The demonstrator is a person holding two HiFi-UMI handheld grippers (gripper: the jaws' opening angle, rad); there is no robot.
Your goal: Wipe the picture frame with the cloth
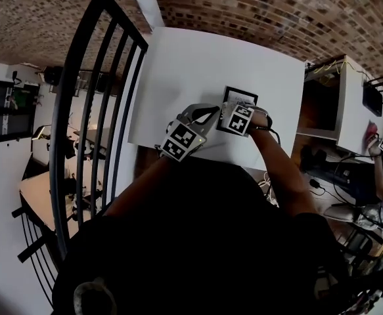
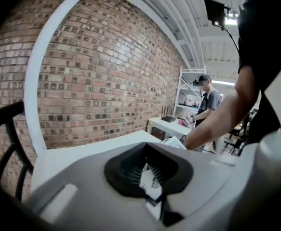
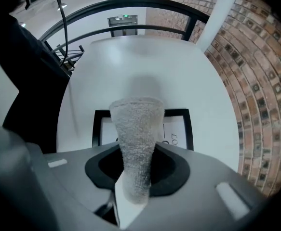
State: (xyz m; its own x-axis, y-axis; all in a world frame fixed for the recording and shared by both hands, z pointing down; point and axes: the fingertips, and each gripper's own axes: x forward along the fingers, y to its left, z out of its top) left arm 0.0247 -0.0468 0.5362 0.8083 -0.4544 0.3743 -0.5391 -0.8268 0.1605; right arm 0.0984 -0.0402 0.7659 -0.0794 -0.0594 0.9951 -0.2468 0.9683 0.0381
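A black picture frame point(image 1: 239, 97) with a white printed sheet lies flat on the white table point(image 1: 198, 58). My right gripper point(image 1: 226, 114) is shut on a grey-white textured cloth point(image 3: 136, 138), which hangs from the jaws over the frame's point(image 3: 175, 129) near part. My left gripper point(image 1: 211, 114) sits at the frame's left edge. In the left gripper view the ribbed jaws point(image 2: 147, 173) close around the frame's point(image 2: 151, 181) white sheet and black border. Both grippers stand close together at the frame's near-left side.
A black metal railing point(image 1: 92, 110) runs along the table's left side. A brick wall point(image 1: 257, 5) stands behind the table. To the right are a white cabinet point(image 1: 349, 104) and cables, where another person point(image 2: 207, 102) works with a gripper.
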